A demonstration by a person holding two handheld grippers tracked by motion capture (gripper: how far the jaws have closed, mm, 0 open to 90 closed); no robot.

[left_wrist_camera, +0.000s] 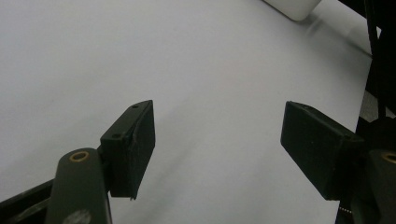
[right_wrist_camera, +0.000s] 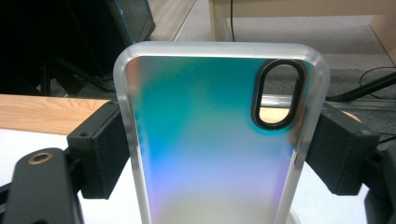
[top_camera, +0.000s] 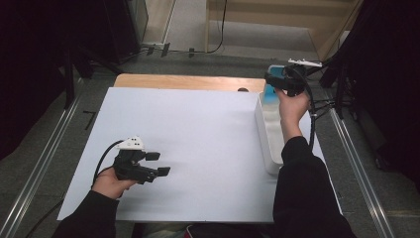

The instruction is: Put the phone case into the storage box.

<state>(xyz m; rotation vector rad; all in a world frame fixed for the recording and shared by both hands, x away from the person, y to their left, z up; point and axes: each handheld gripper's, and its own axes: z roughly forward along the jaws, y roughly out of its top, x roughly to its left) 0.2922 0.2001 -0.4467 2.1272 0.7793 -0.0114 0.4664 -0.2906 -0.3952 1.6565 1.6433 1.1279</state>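
My right gripper [top_camera: 273,79] is shut on an iridescent blue phone case [right_wrist_camera: 210,140] with a frosted rim and an oval camera cut-out. The jaws press on its two long sides. In the high view the phone case [top_camera: 270,91] hangs upright over the far end of a long white bin [top_camera: 266,141] at the right of the board. My left gripper [top_camera: 158,164] rests low over the near left part of the white board [top_camera: 198,139]. Its jaws stand wide apart with nothing but bare board between the fingertips [left_wrist_camera: 135,140].
The white board lies on a wooden table whose far edge [top_camera: 188,82] shows as a strip. Metal rails [top_camera: 44,163] run along both sides on the grey floor. Dark stands and cables [top_camera: 327,104] crowd the far right. A corner of the white bin [left_wrist_camera: 292,7] shows in the left gripper view.
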